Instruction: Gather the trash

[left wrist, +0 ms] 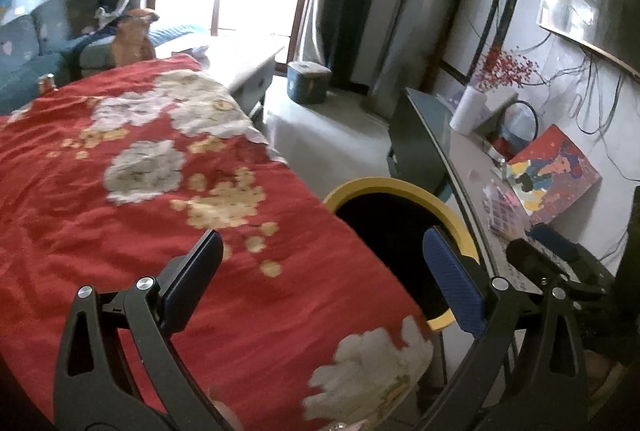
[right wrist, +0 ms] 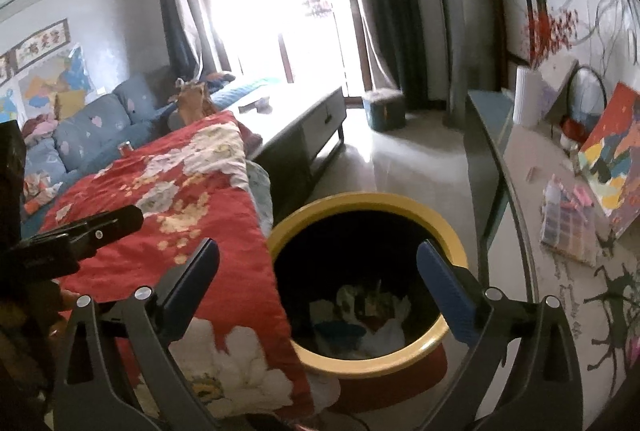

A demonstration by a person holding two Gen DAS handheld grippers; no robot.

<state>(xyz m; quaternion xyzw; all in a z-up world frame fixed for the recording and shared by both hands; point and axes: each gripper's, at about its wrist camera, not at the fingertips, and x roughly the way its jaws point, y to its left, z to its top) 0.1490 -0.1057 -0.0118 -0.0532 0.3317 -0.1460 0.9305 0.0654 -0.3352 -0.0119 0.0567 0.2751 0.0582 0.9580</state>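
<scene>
Both grippers' fingers wide, empty, above upright yellow-rimmed bin (right wrist: 362, 361), mouth up, perhaps crumpled trash (right wrist: 360, 311) inside.

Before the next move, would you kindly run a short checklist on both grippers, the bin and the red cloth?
1. Right gripper empty, jaws wide apart: ok.
2. Left gripper empty, jaws wide apart: ok.
3. Yellow-rimmed bin has its mouth unobstructed: ok.
4. Trash lies inside the bin, well below its rim: ok.
5. Red floral cloth free of trash: cannot tell, since only part of it shows.
6. Cloth edge clear of the bin mouth: not ok, it overlaps the rim in the right wrist view.
</scene>
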